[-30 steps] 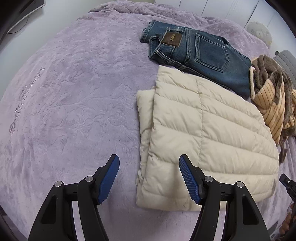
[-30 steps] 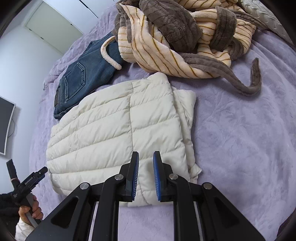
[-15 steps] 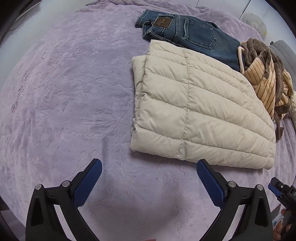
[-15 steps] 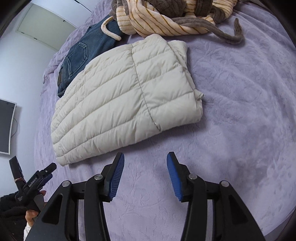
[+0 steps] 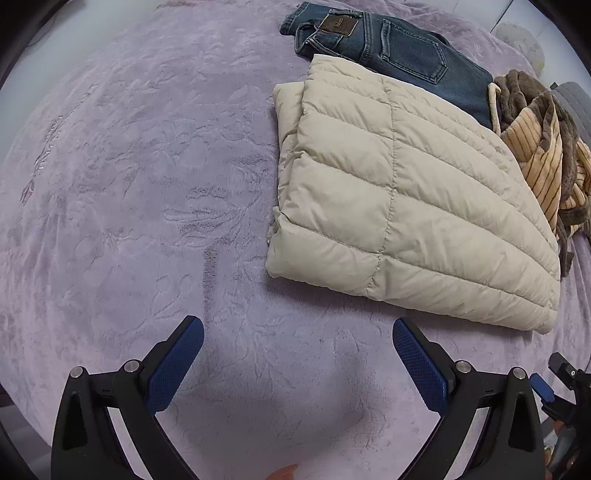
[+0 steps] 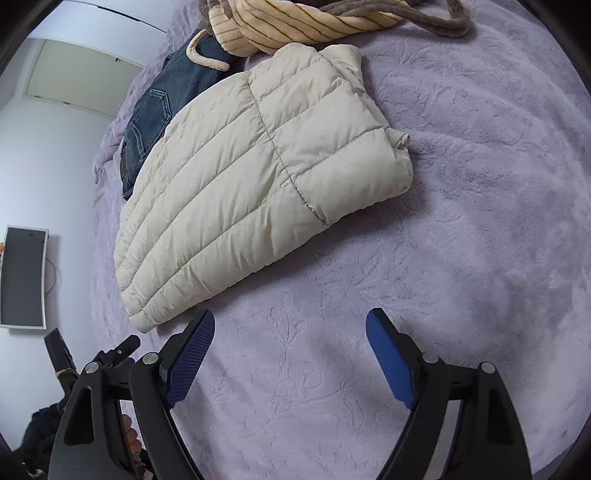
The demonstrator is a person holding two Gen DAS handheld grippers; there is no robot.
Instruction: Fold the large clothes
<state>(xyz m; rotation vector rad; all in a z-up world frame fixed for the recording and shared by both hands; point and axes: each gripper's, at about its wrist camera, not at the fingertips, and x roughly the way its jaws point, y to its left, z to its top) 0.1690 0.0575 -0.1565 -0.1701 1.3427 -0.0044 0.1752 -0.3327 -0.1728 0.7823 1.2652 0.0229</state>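
Note:
A cream quilted puffer jacket (image 5: 406, 206) lies folded into a flat rectangle on the purple bedspread (image 5: 129, 166); the right wrist view shows the same jacket (image 6: 258, 177). My left gripper (image 5: 297, 334) hovers open over bare bedspread just in front of the jacket's near edge, nothing between its blue pads. My right gripper (image 6: 290, 330) is also clear of the jacket, its jaws still opening over bare fabric, its left fingertip (image 6: 201, 328) close to the jacket's near corner. Neither gripper touches the jacket.
Folded blue jeans (image 5: 388, 48) lie behind the jacket. A striped tan and brown robe (image 5: 543, 155) is heaped at its far right, also the robe (image 6: 314, 22) in the right wrist view. A wall screen (image 6: 24, 277) hangs at left.
Both grippers have let go of the jacket and drawn back from it toward the bed's near side. The left jaws widened first; the right jaws went from nearly shut to wide.

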